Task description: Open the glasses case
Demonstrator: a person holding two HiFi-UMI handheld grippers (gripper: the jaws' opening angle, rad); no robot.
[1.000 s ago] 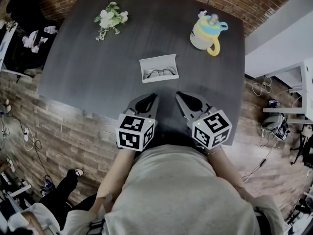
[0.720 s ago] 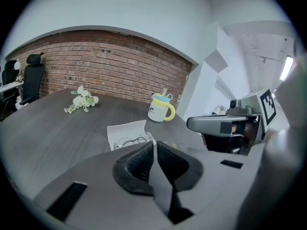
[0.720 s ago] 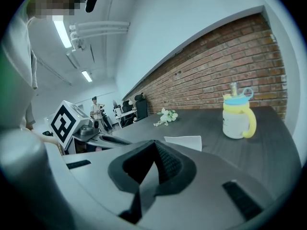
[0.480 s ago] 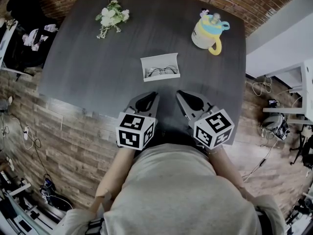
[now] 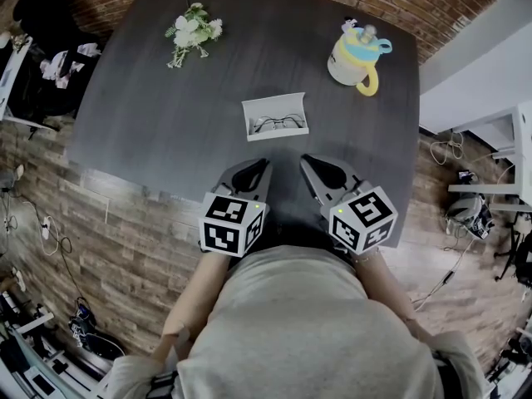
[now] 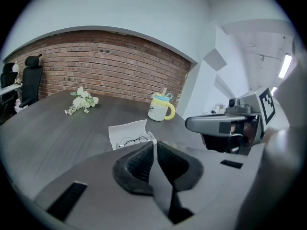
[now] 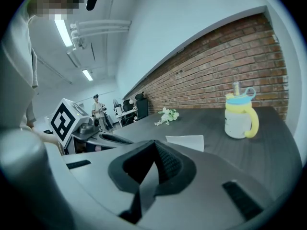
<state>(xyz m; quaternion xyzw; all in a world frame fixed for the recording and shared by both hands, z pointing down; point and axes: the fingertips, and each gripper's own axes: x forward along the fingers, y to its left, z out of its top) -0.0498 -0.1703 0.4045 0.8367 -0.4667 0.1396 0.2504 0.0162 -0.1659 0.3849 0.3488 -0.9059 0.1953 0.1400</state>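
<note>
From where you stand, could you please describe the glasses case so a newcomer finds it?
On the dark table, look at the middle, nearer than the flowers and yellow mug. The glasses case is the white box, open, spectacles inside.

1. The person wears a pale grey-beige top [image 5: 307, 331] with short sleeves.
2. The left gripper [image 5: 263, 164] has a smooth grey wedge-shaped shell with a dark teardrop hollow on its upper face. The right gripper [image 5: 304, 160] is built the same.
3. Each carries a white block printed with black square markers, the left cube [image 5: 231, 223] and the right cube [image 5: 359, 218]. Each has a tiny green light at one edge.
4. Up close, the pads [image 6: 138, 161] are black with a fine ribbed texture.
</note>
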